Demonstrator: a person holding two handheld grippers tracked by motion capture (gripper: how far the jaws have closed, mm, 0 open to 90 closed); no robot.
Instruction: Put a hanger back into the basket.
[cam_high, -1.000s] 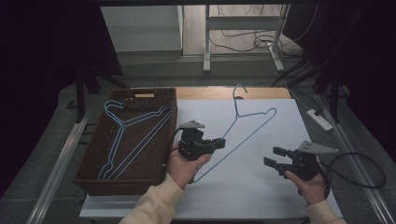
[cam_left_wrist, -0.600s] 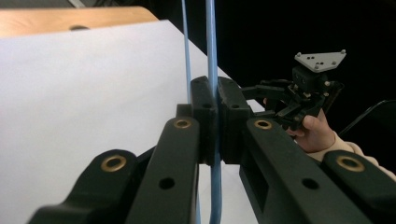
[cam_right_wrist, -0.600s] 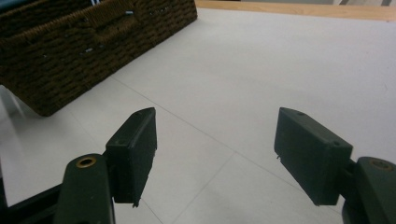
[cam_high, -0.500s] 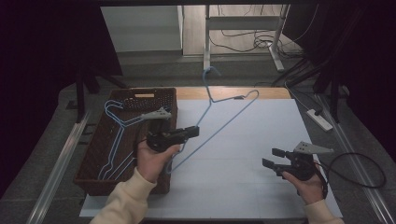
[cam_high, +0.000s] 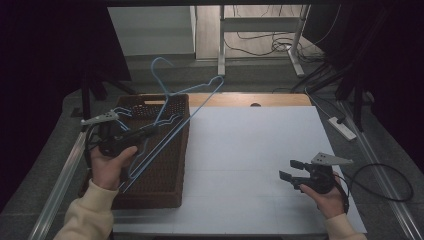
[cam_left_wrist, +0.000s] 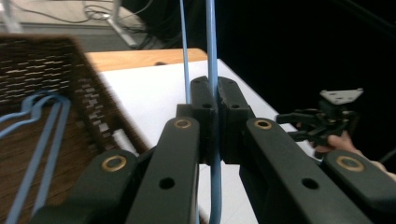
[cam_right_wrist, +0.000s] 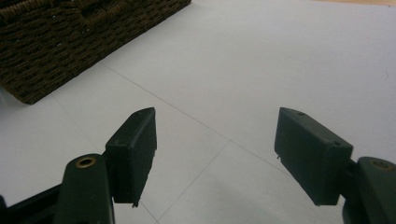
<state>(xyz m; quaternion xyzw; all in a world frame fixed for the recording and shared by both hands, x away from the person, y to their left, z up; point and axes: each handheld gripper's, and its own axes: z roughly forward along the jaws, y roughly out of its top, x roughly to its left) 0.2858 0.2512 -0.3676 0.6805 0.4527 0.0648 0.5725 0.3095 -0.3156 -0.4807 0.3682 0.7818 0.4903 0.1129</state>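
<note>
Lying in wicker basket: blue hangers.

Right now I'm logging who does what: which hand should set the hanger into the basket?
Left. The left claw is shut on the blue hanger, held over the basket. The right claw is open over the white table, away from the basket.

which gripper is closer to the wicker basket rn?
Left. The left gripper hangs over the wicker basket, fingers shut on the blue wire hanger. The right gripper sits open over the white table cover, well off to the basket's right.
</note>
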